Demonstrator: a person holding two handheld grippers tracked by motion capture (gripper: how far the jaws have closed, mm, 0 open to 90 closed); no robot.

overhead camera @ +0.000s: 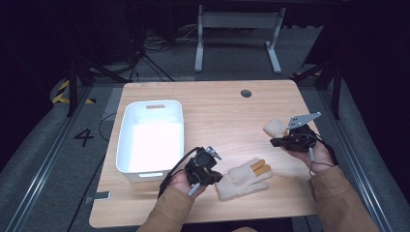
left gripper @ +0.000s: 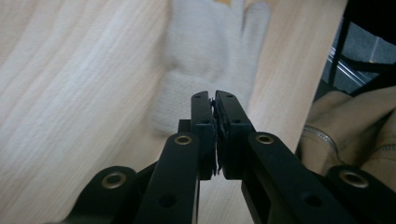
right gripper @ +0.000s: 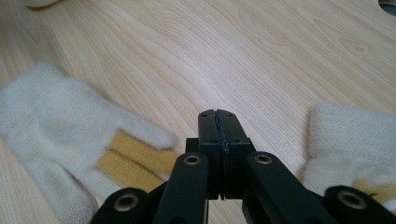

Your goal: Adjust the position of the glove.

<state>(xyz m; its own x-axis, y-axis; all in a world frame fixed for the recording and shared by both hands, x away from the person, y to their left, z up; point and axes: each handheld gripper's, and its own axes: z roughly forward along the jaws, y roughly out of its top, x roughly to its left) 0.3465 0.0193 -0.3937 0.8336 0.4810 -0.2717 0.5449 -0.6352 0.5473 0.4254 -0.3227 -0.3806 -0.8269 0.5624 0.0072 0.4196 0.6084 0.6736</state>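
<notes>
From above, your left gripper (overhead camera: 204,166) sits near the table's (overhead camera: 227,111) front edge, the cream glove (overhead camera: 243,177) touching it at 3 o'clock, the white bin (overhead camera: 151,136) at 10. Bare wood lies open toward 12. In the left gripper view your jaws are pressed together, with the glove (left gripper: 205,56) just beyond. In the right gripper view your right gripper (right gripper: 218,116) is likewise closed on nothing; one glove (right gripper: 70,126) lies at 9, a second glove (right gripper: 350,140) at 3.

- Light wooden desk (overhead camera: 217,111) on grey carpet floor (overhead camera: 43,145), dim surroundings.
- White-legged table frame (overhead camera: 237,29) stands beyond the desk's far edge.
- Black cables (overhead camera: 150,53) trail near its far-left corner.
</notes>
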